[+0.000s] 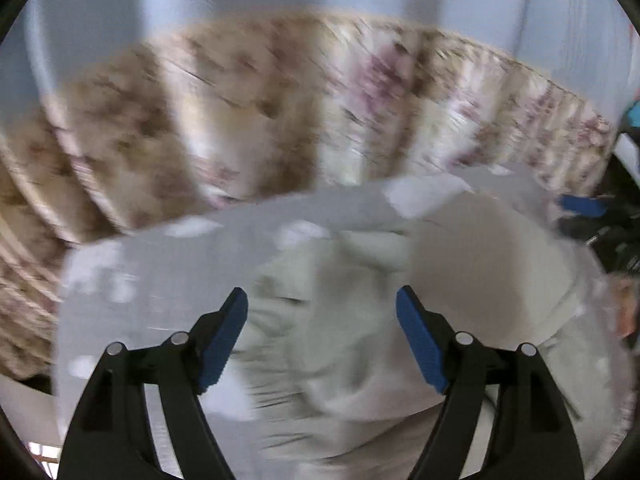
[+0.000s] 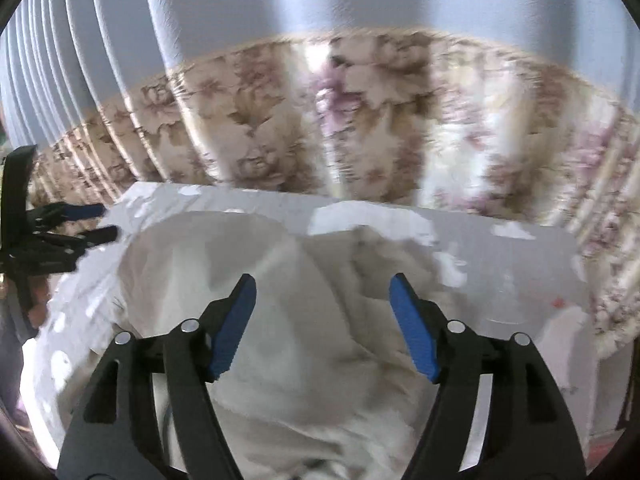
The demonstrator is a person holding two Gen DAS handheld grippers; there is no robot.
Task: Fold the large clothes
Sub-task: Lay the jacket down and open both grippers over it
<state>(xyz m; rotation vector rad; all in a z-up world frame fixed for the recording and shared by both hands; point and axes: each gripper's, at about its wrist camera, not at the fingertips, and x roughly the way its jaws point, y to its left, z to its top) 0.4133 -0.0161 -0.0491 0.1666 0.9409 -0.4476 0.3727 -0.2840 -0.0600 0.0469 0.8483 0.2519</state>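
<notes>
A large cream-white garment (image 1: 344,344) lies crumpled on a pale grey table surface (image 1: 160,264); it also fills the middle of the right wrist view (image 2: 304,320). My left gripper (image 1: 322,296) is open and empty, its blue pads above the bunched cloth. My right gripper (image 2: 323,284) is open and empty over the same garment. The right gripper shows at the right edge of the left wrist view (image 1: 580,206). The left gripper shows at the left edge of the right wrist view (image 2: 86,222), with its jaws apart. The left wrist view is motion-blurred.
A floral beige and pink curtain (image 2: 360,120) hangs behind the table, with a pale blue pleated curtain (image 2: 280,0) above it. The table's far edge (image 2: 280,196) runs below the curtain. A transparent round object (image 2: 516,300) sits at the table's right.
</notes>
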